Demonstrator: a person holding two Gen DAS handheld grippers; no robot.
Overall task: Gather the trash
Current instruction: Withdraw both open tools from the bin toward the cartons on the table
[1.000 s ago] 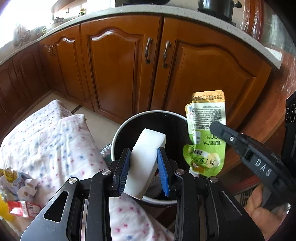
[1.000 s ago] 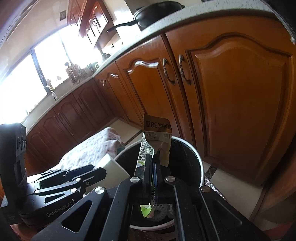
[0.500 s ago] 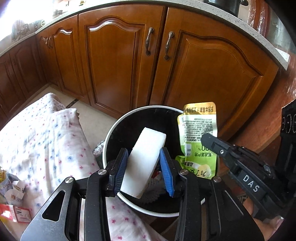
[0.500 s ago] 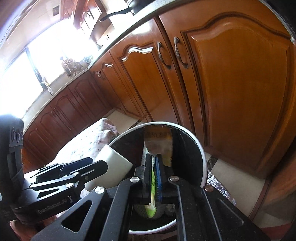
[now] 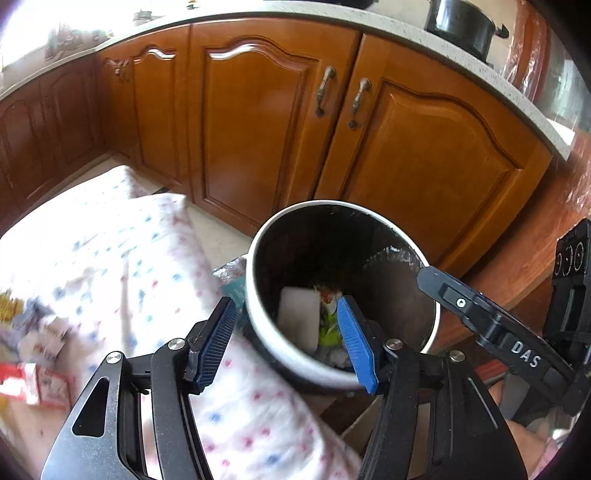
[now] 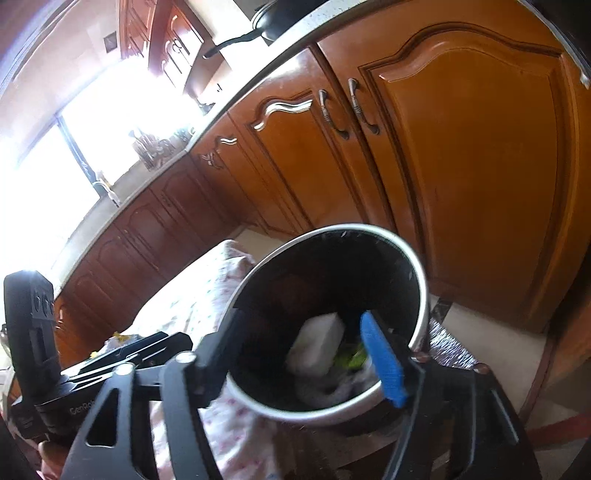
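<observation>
- The place is a home kitchen.
- Brown wooden cabinet doors (image 5: 255, 122) with arched panels and metal handles (image 5: 320, 92) run below a pale speckled countertop (image 5: 406, 35).
- A black pot (image 5: 460, 24) sits on that countertop; a frying pan (image 6: 273, 22) shows too.
- A faucet (image 6: 105, 186) stands below a bright window (image 6: 44, 177).

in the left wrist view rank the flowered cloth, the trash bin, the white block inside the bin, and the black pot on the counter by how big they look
1. flowered cloth, though nearness to the camera inflates it
2. trash bin
3 and 4. black pot and white block look about alike; the pot is farther off and cut by the frame edge, so I won't rank them.
</observation>
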